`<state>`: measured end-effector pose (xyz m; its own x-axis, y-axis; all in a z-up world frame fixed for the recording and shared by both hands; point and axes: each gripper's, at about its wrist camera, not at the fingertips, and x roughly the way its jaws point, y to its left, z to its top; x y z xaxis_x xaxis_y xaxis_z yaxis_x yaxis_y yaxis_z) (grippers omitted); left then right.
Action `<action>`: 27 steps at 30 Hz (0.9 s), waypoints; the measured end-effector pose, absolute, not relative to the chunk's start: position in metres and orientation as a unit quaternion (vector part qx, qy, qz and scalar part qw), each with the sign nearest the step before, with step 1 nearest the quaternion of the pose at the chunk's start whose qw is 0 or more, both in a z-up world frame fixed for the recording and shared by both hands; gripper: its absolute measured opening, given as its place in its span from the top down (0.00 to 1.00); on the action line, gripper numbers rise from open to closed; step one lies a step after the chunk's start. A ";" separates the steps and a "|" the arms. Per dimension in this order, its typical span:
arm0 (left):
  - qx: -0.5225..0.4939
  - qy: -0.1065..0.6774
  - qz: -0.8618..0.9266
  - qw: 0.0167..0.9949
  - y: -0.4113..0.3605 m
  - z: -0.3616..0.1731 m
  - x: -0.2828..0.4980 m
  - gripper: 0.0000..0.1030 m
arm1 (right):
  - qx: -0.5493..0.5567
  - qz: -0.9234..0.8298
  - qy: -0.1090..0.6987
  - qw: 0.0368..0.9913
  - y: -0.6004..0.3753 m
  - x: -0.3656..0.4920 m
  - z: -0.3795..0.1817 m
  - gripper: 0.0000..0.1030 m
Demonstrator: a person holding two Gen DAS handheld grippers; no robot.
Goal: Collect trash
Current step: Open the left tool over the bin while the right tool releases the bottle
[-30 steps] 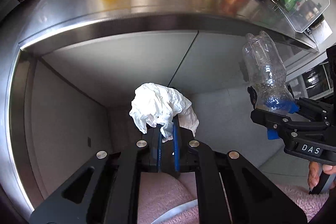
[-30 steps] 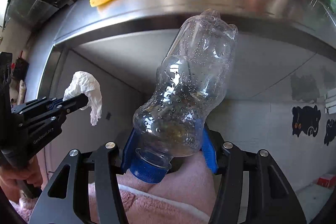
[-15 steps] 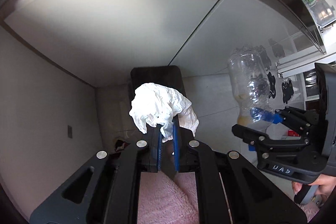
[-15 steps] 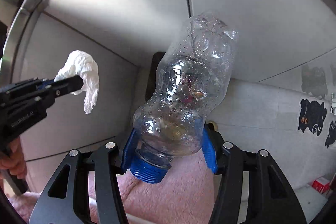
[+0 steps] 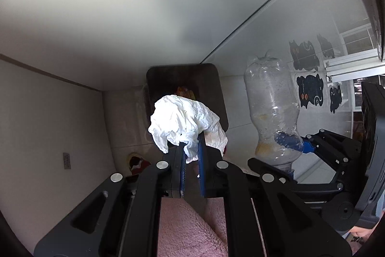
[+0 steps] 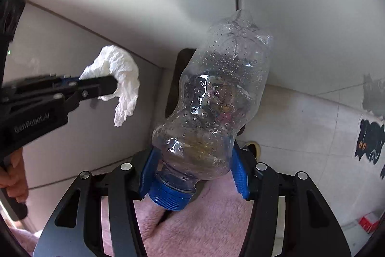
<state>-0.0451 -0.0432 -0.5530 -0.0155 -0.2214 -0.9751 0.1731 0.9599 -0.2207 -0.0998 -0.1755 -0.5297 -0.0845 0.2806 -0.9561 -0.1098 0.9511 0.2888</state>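
White tissue (image 5: 185, 119) gripped, left tongs (image 5: 192, 148) | bottle (image 6: 216, 100) clamped, right tongs (image 6: 192, 168)

The crumpled tissue (image 5: 185, 119) was white. The bottle (image 6: 216, 110) was clear, speckled with droplets, with a blue cap (image 6: 169, 194). Gripper pads (image 6: 239, 172) were blue on black frames. Black cat stickers (image 5: 310, 90) had orange eyes. The bin (image 5: 214, 93) was dark.
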 end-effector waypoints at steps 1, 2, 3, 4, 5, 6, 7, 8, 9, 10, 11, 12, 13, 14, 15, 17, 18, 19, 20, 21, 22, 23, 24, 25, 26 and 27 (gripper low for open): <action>-0.018 0.701 -0.142 0.698 -0.044 -0.558 -0.043 0.93 | 0.054 0.148 0.724 0.672 -0.172 -0.100 -0.535 0.46; -0.018 0.704 -0.143 0.695 -0.045 -0.562 -0.041 0.93 | 0.051 0.150 0.726 0.670 -0.170 -0.097 -0.539 0.46; -0.017 0.707 -0.144 0.692 -0.046 -0.567 -0.039 0.93 | 0.047 0.151 0.728 0.667 -0.169 -0.097 -0.543 0.46; -0.016 0.710 -0.144 0.689 -0.046 -0.572 -0.037 0.93 | 0.047 0.149 0.730 0.665 -0.170 -0.098 -0.547 0.46; -0.016 0.713 -0.144 0.686 -0.047 -0.577 -0.036 0.93 | 0.051 0.147 0.733 0.663 -0.171 -0.097 -0.552 0.46; -0.016 0.715 -0.143 0.684 -0.048 -0.580 -0.034 0.93 | 0.054 0.144 0.734 0.661 -0.171 -0.096 -0.555 0.46; -0.015 0.717 -0.141 0.683 -0.049 -0.583 -0.033 0.93 | 0.057 0.142 0.735 0.661 -0.171 -0.095 -0.558 0.46; -0.014 0.718 -0.139 0.682 -0.050 -0.585 -0.032 0.93 | 0.059 0.140 0.736 0.660 -0.163 -0.096 -0.556 0.46; -0.015 0.719 -0.138 0.681 -0.051 -0.589 -0.031 0.93 | 0.063 0.137 0.737 0.659 -0.163 -0.096 -0.558 0.46; -0.015 0.720 -0.137 0.680 -0.051 -0.591 -0.029 0.93 | 0.067 0.136 0.739 0.657 -0.164 -0.095 -0.560 0.46; -0.015 0.721 -0.136 0.679 -0.051 -0.594 -0.028 0.93 | 0.072 0.133 0.741 0.654 -0.163 -0.092 -0.562 0.46; -0.017 0.722 -0.135 0.678 -0.051 -0.595 -0.027 0.93 | 0.078 0.129 0.744 0.650 -0.162 -0.086 -0.564 0.46; -0.018 0.723 -0.135 0.678 -0.051 -0.598 -0.026 0.93 | 0.088 0.127 0.748 0.646 -0.165 -0.084 -0.569 0.46; -0.018 0.724 -0.134 0.677 -0.051 -0.600 -0.025 0.93 | 0.102 0.126 0.751 0.640 -0.166 -0.083 -0.572 0.46; -0.019 0.724 -0.134 0.676 -0.051 -0.601 -0.024 0.93 | 0.109 0.125 0.753 0.637 -0.165 -0.082 -0.573 0.46; -0.021 0.726 -0.135 0.674 -0.051 -0.604 -0.022 0.92 | 0.109 0.126 0.754 0.635 -0.164 -0.080 -0.575 0.46; -0.022 0.726 -0.135 0.674 -0.052 -0.604 -0.021 0.92 | 0.109 0.127 0.755 0.634 -0.164 -0.079 -0.576 0.46; -0.023 0.726 -0.135 0.674 -0.051 -0.605 -0.019 0.91 | 0.110 0.127 0.756 0.633 -0.164 -0.077 -0.577 0.46; -0.023 0.725 -0.136 0.674 -0.051 -0.605 -0.018 0.91 | 0.110 0.126 0.756 0.633 -0.163 -0.077 -0.576 0.45; -0.023 0.725 -0.135 0.675 -0.051 -0.605 -0.017 0.87 | 0.108 0.125 0.755 0.635 -0.163 -0.076 -0.574 0.45; -0.024 0.724 -0.134 0.676 -0.050 -0.604 -0.016 0.86 | 0.106 0.124 0.753 0.637 -0.165 -0.076 -0.572 0.43; -0.023 0.723 -0.133 0.678 -0.050 -0.604 -0.015 0.86 | 0.106 0.123 0.752 0.639 -0.166 -0.077 -0.573 0.40; -0.021 0.723 -0.132 0.678 -0.049 -0.603 -0.014 0.83 | 0.106 0.120 0.751 0.640 -0.165 -0.077 -0.573 0.35; -0.021 0.722 -0.131 0.679 -0.049 -0.602 -0.014 0.78 | 0.104 0.115 0.751 0.642 -0.166 -0.075 -0.572 0.32; -0.020 0.722 -0.130 0.680 -0.048 -0.601 -0.013 0.75 | 0.103 0.110 0.750 0.644 -0.167 -0.075 -0.571 0.31; -0.019 0.721 -0.126 0.681 -0.047 -0.600 -0.012 0.64 | 0.103 0.107 0.750 0.645 -0.168 -0.073 -0.570 0.28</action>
<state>-0.0122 -0.0474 -0.5998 -0.0726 -0.1982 -0.9775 0.1447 0.9676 -0.2070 -0.0733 -0.1683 -0.5705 -0.1475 0.2931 -0.9446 0.0165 0.9557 0.2940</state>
